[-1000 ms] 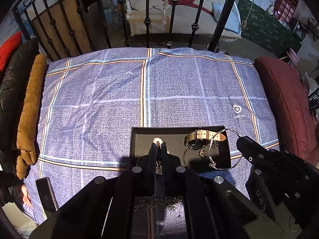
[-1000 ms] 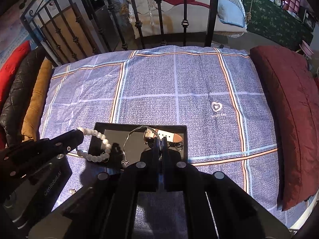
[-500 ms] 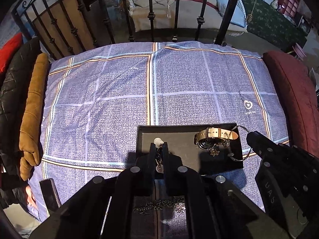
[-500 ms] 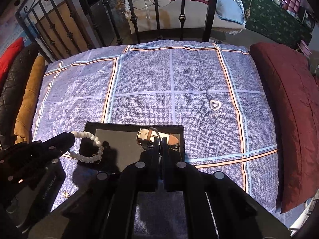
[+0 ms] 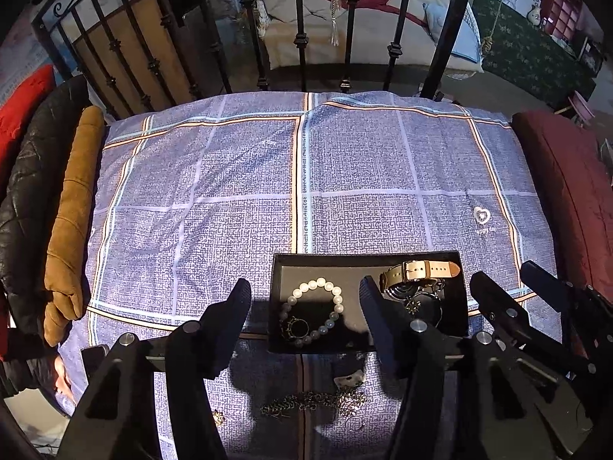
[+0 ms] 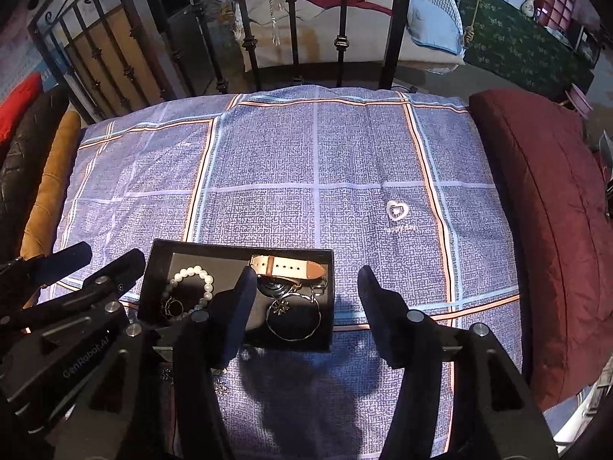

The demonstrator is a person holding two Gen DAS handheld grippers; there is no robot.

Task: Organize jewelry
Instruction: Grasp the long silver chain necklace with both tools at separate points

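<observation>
I see both tools spread wide and empty: my left tool (image 5: 304, 299) and right tool (image 6: 304, 287) hover at the near edge of the black tray (image 5: 367, 258) on the bed. In the tray, the pearl bracelet (image 5: 315, 312) lies left and the watch (image 5: 419, 272) far right. A chain (image 5: 312, 408) lies on the bedspread (image 5: 268, 191) nearer me.
</observation>
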